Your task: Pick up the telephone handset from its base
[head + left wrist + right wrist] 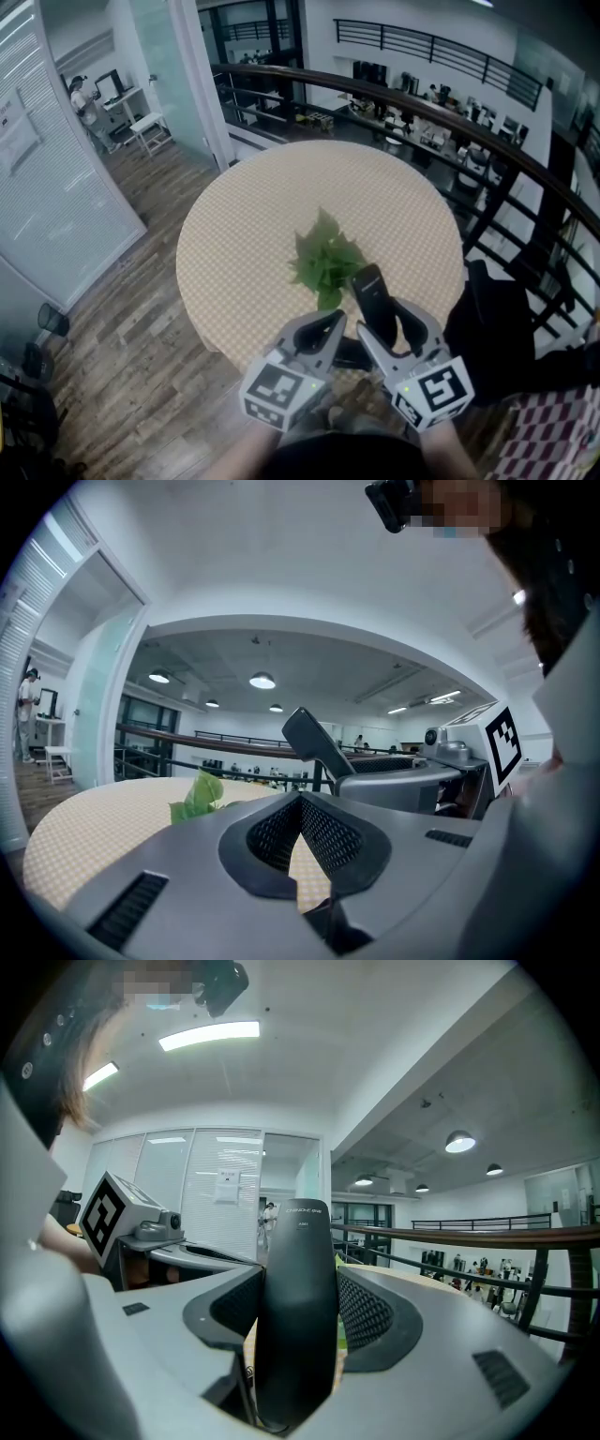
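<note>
The black telephone handset (367, 286) stands upright between the jaws of my right gripper (380, 323), lifted above the near edge of the round table (253, 234). In the right gripper view the handset (298, 1307) fills the gap between the mesh pads (370, 1312), and my right gripper (300, 1288) is shut on it. A dark shape low between the two grippers looks like the base (349, 354). My left gripper (330, 323) hangs just left of the handset, its jaws closed with nothing between them. From the left gripper view (300, 803) the handset (314, 742) rises at the right.
A green leafy plant (323, 258) sits in the middle of the checked tablecloth, just beyond the handset. A dark curved railing (450, 117) runs behind the table. A black bag or chair (497, 319) stands at the right. Wooden floor (141, 309) lies at the left.
</note>
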{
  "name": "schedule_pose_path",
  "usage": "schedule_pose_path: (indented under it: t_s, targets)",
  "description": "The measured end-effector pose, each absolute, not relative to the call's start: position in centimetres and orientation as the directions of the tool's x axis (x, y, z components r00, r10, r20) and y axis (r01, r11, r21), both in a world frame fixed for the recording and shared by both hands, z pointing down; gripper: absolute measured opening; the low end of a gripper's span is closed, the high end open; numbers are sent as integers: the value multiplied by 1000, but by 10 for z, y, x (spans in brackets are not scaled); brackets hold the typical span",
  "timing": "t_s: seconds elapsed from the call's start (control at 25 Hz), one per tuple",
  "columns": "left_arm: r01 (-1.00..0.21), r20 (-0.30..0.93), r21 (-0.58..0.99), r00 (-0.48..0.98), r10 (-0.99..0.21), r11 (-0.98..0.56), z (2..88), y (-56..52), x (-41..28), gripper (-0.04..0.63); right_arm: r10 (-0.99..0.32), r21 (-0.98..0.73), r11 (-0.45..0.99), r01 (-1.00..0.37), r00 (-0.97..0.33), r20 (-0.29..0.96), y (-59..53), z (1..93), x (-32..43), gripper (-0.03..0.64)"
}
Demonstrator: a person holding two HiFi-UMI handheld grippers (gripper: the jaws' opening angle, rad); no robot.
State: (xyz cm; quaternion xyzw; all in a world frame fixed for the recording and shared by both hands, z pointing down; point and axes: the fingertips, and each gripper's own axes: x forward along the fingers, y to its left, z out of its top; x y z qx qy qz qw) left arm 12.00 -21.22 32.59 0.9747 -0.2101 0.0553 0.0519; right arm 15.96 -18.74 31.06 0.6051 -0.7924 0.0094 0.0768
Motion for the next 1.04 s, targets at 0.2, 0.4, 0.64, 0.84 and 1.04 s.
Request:
schedule_pose_path:
  t_s: [0.2, 0.4, 0.64, 0.84, 1.04]
  targets:
    - [-422, 133, 92, 903, -409, -902, 329, -212, 120, 6, -952, 84, 285, -955, -272, 142, -188, 313, 159, 247]
    - [-426, 150, 86, 899, -411, -901, 333, -213, 122, 6, -937, 72, 308, -949, -289, 194, -186, 322, 156, 247]
    - [-423, 155, 88, 900, -407, -902, 334, -212, 124, 6, -934, 67, 316, -946, -298, 195, -186, 324, 156, 247]
    - [-414, 160, 87, 904, -397, -906, 338, -208, 127, 6, -934, 67, 313, -948, -294, 202, -183, 326, 158, 247]
    - [-410, 158, 98, 906, -393, -907, 339, -204, 130, 6, -938, 85, 311, -946, -292, 187, -180, 326, 162, 247]
